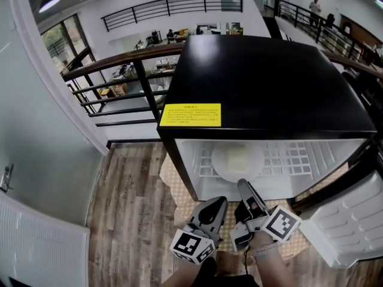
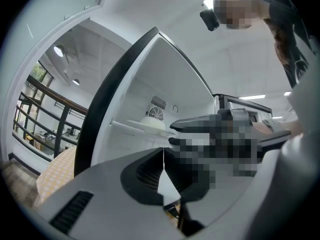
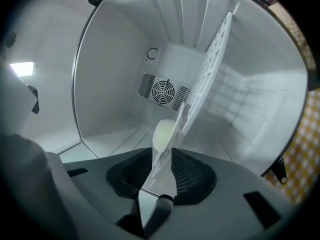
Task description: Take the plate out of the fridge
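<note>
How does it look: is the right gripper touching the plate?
Touching. The right gripper view shows the plate rim edge-on, pinched between the right gripper pads with no gap on either side.

fridge door [image 1: 350, 226]: cropped at right edge | plate [image 1: 236, 159]: near rim hidden
</note>
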Tool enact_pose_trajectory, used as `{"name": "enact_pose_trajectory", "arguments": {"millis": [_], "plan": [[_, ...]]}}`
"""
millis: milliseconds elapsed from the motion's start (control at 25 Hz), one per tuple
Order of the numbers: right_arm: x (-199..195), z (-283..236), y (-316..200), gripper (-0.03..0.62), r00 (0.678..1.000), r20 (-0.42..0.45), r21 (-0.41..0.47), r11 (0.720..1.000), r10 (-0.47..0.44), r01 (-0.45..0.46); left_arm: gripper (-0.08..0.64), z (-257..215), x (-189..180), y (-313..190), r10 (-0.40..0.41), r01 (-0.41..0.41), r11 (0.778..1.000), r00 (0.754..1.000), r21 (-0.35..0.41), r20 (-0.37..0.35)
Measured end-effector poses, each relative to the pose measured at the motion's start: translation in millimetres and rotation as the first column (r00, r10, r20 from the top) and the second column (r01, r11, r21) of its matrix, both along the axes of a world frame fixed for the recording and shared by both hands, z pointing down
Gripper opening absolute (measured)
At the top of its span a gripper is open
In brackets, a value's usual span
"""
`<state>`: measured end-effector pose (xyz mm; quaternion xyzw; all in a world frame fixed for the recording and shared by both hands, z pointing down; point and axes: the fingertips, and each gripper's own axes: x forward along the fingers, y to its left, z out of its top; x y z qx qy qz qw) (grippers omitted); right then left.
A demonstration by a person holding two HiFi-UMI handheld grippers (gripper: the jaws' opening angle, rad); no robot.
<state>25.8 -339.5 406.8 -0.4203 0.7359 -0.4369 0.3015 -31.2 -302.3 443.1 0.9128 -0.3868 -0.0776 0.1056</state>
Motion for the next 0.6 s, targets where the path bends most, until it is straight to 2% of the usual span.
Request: {"name": "enact_pose_trajectory", "arguments": {"millis": [120,280,600], "plan": [[-0.7,-0.4,-2.7,0.104,1.0,0.031,-0.025,1.0,0.0,0.001,0.012,-0.1,-2.3,0.1,-0.002,0.002,1.0,1.0,0.003,0.003],[0.6,0.1,-2.6,0.065,0.997,0.073,-0.042,0.999,0.013,-0.01,0.012,-4.8,-3.8,-0.5,-0.008,0.008,1.0,1.0,0.012,-0.001],[2.3,3.7,0.0,0.055,0.993,0.117,-0.073,0.997,0.022,-0.013,0.012,-16.5,-1.2,-0.9,-0.017,0.017,0.999,1.0,0.044,0.009]]}}
